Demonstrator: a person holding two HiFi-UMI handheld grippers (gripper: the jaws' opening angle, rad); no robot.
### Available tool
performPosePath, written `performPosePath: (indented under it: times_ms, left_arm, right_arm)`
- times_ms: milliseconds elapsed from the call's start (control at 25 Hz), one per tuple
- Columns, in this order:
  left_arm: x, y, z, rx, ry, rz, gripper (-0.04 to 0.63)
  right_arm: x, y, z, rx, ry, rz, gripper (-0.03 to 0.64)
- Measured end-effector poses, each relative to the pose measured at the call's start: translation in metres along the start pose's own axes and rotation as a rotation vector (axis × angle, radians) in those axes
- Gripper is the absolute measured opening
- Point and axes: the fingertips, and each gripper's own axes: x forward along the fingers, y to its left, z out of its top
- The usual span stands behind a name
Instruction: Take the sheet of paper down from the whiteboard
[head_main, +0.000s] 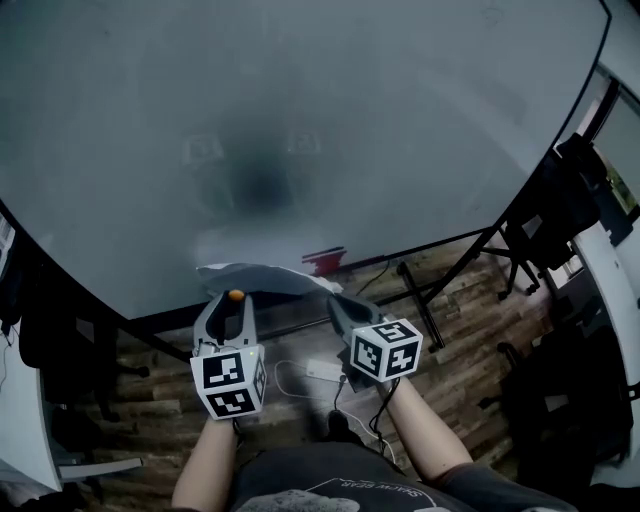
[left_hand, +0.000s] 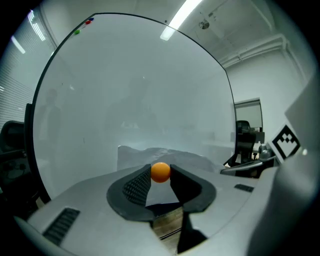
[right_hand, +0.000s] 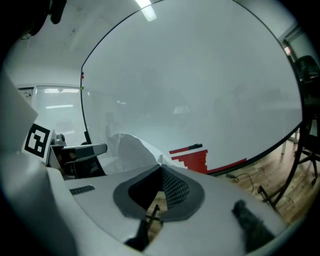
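Observation:
A crumpled white sheet of paper (head_main: 255, 276) hangs loose in front of the lower edge of the whiteboard (head_main: 300, 120). My right gripper (head_main: 333, 300) is shut on the sheet's right edge; in the right gripper view the paper (right_hand: 131, 149) spreads left from the closed tips of the right gripper (right_hand: 161, 167). My left gripper (head_main: 235, 297) is shut on a small orange ball (head_main: 235, 295), just below the sheet's left part. The left gripper view shows the orange ball (left_hand: 160, 172) pinched between the tips of the left gripper (left_hand: 160, 175), with the paper (left_hand: 165, 156) behind it.
A red stepped patch (right_hand: 192, 159) sits at the board's bottom edge, right of the paper. The board's black stand legs (head_main: 415, 300) reach onto the wooden floor. A white power strip (head_main: 322, 370) with cables lies near my feet. Black chairs (head_main: 560, 205) stand at the right.

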Motion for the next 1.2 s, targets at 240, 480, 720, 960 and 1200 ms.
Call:
performPosePath:
  times_ms: [240,480,720,960,1200]
  left_arm:
    - [-0.026,0.021,-0.013,0.01,-0.006,-0.107,0.126]
    - [-0.065,0.045,-0.028,0.017,-0.007,-0.203,0.126]
    - [-0.106,0.063,-0.046,0.025,0.01,-0.292,0.126]
    - [-0.134,0.064,-0.059,0.033,0.022,-0.341,0.126]
    - [-0.155,0.05,-0.075,0.04,0.038,-0.365,0.126]
  right_arm:
    - [-0.017,0.033,-0.02,0.024,-0.026,-0.112,0.021]
    - [-0.036,0.075,-0.042,0.038,-0.054,-0.209,0.021]
    - [-0.072,0.11,-0.069,0.077,-0.079,-0.321,0.021]
    - [-0.108,0.123,-0.097,0.076,-0.038,-0.404,0.021]
    - [-0.131,0.123,-0.118,0.092,-0.038,-0.421,0.021]
